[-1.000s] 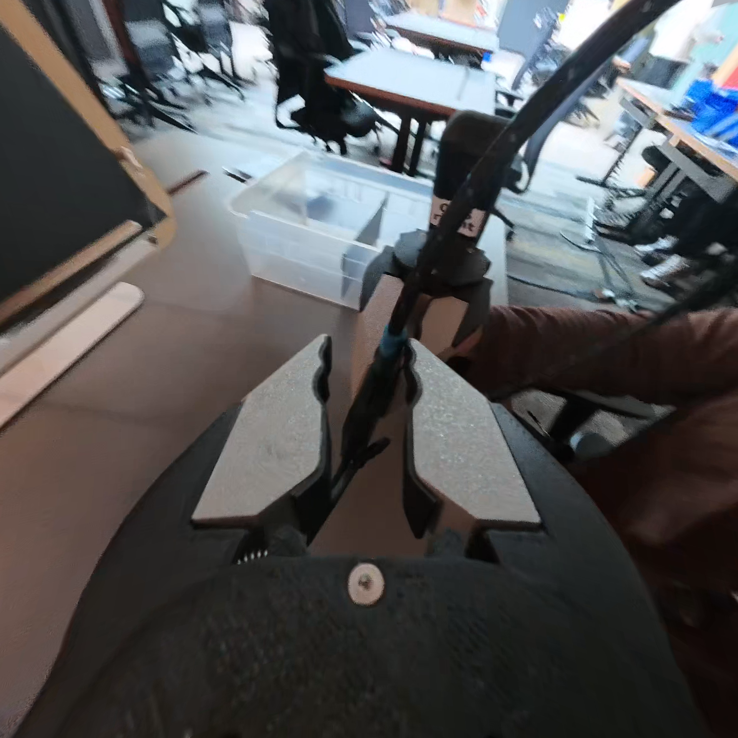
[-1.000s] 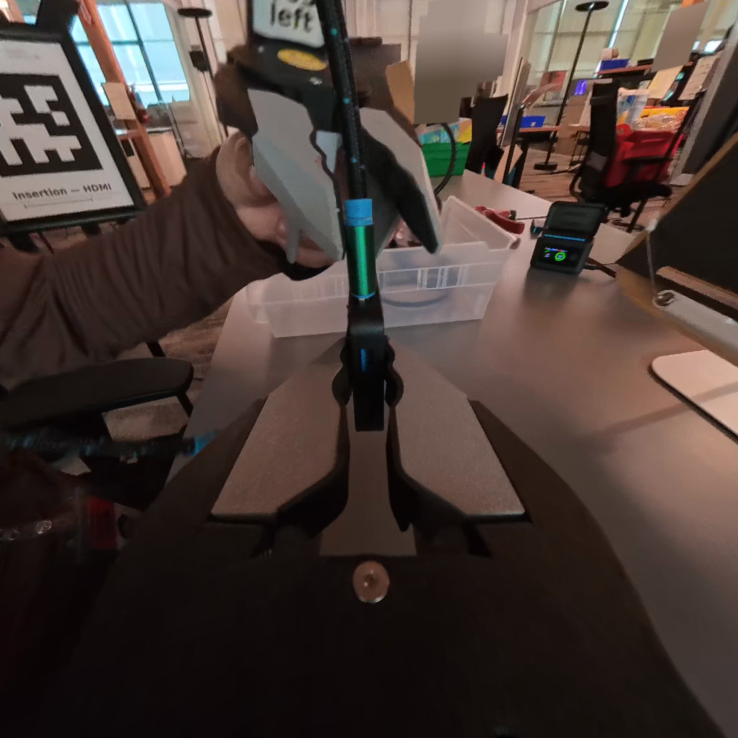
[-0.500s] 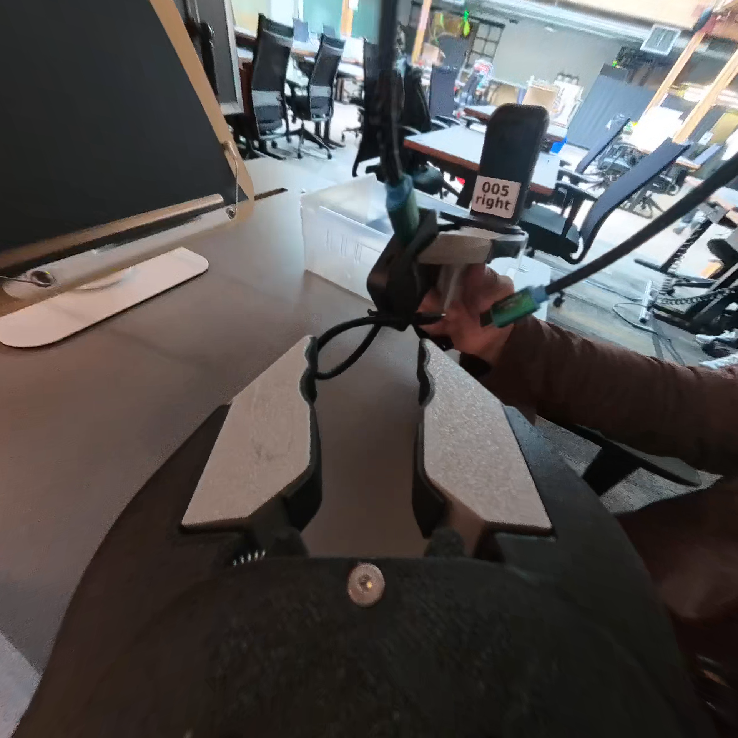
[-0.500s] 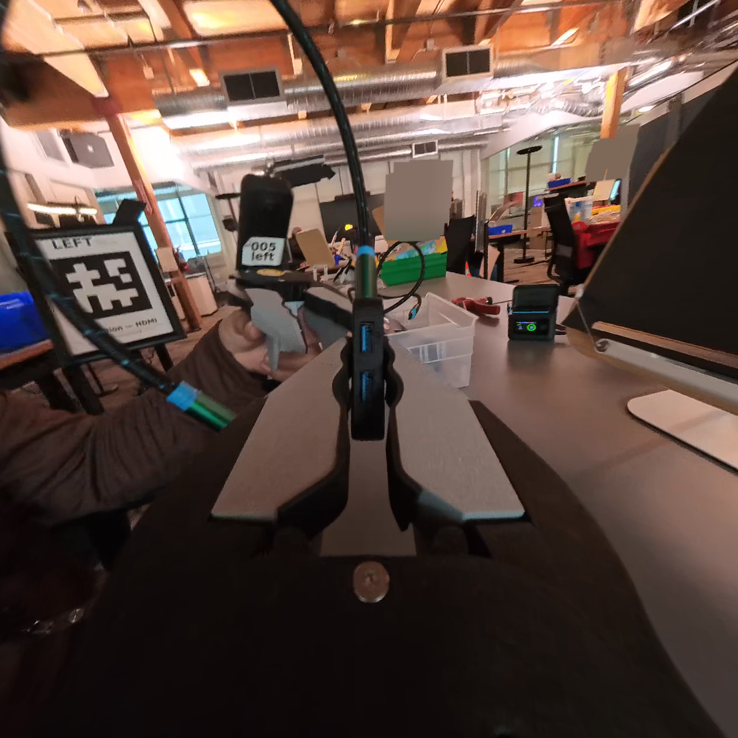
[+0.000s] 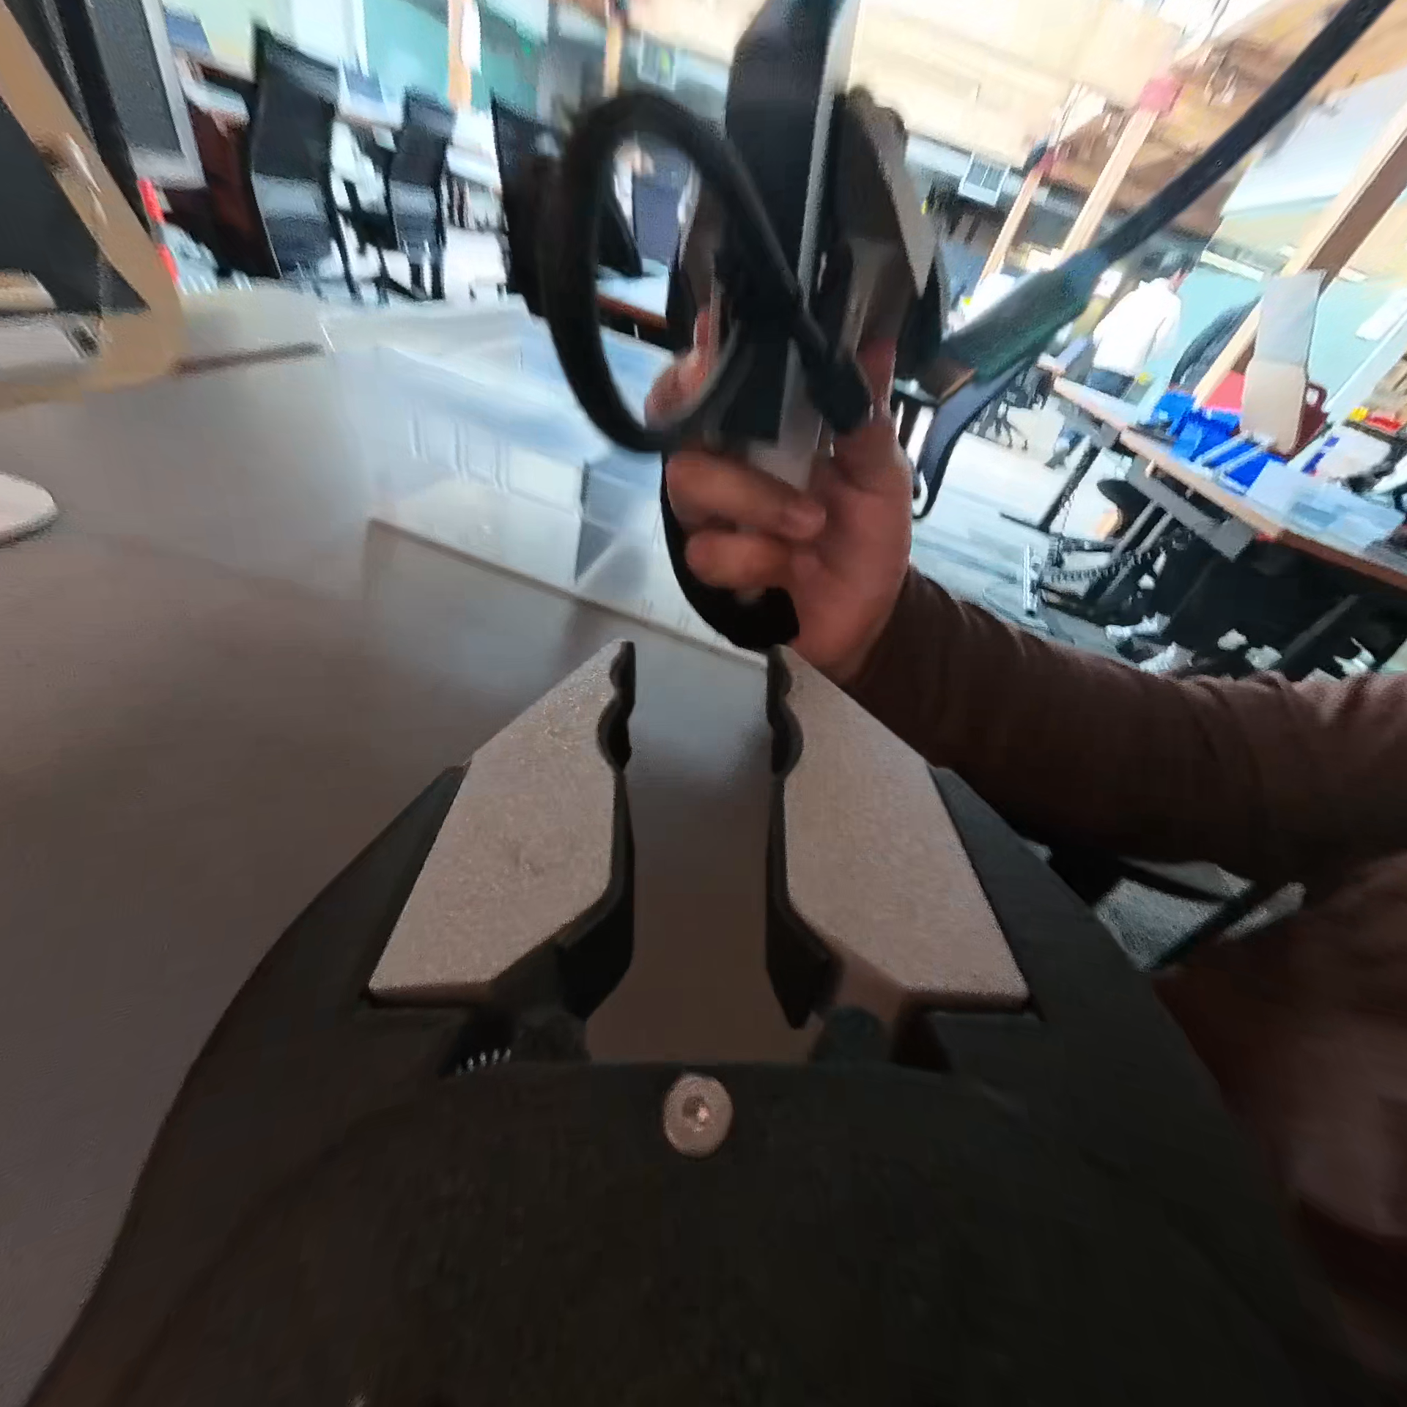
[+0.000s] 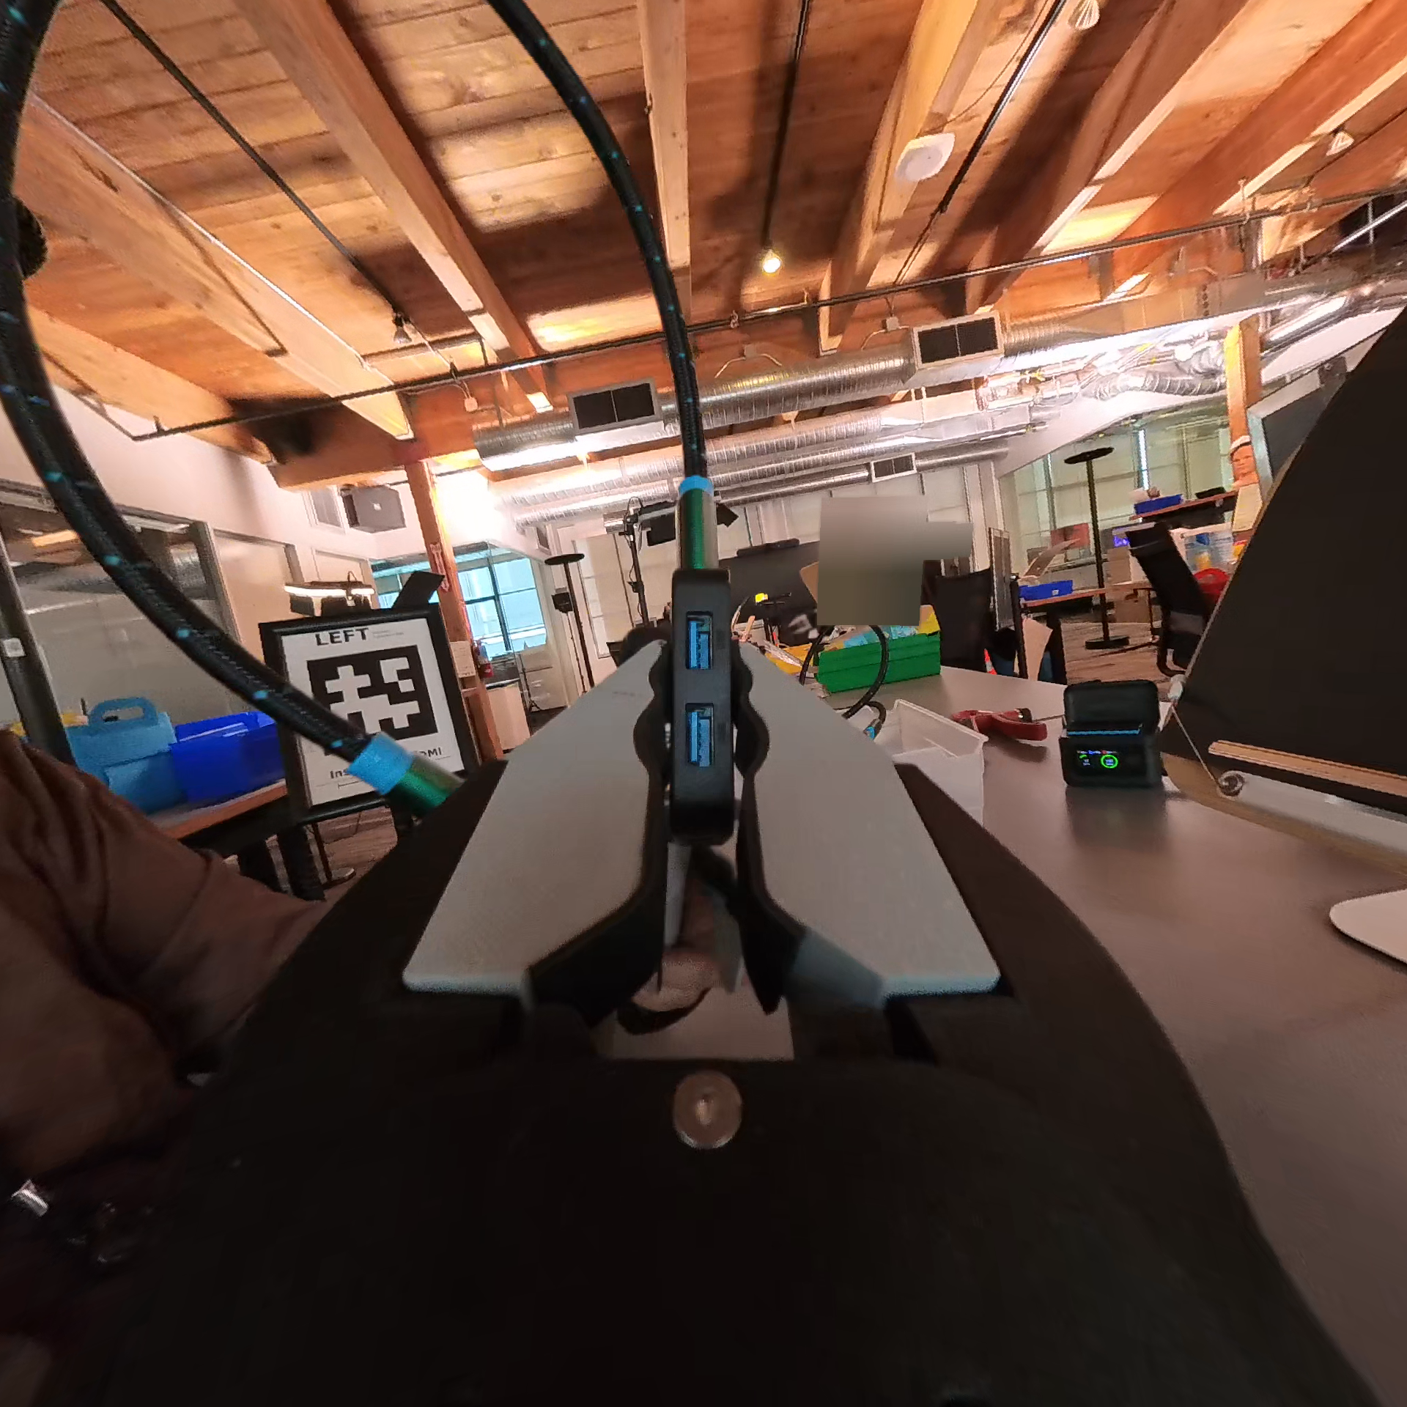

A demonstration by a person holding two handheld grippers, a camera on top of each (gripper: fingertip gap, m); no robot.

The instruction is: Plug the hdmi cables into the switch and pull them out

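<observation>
My right gripper (image 6: 700,685) is shut on the black switch (image 6: 700,792), which shows two blue ports and points up and away. A braided black HDMI cable (image 6: 647,228) is plugged into the switch's far end by its green plug (image 6: 697,525). The cable arcs overhead, and its other green plug (image 6: 403,776) hangs free at the left. My left gripper (image 5: 699,670) is open and empty, low over the brown table (image 5: 228,685). In the left wrist view the right gripper (image 5: 830,251) is raised and blurred, and the switch's thin black lead (image 5: 601,304) loops beside it.
A clear plastic bin (image 5: 487,457) stands on the table beyond my left gripper. In the right wrist view a monitor (image 6: 1332,609), a small black device with a lit screen (image 6: 1108,742) and a red tool (image 6: 997,723) are on the right. A framed marker sign (image 6: 365,700) stands at the left. Tip to tip, the grippers are about 10 cm apart.
A second ago the cable stood between my left gripper's fingers near the switch. They have since opened, let it go and drawn back empty. My right gripper tilted the switch upward.
</observation>
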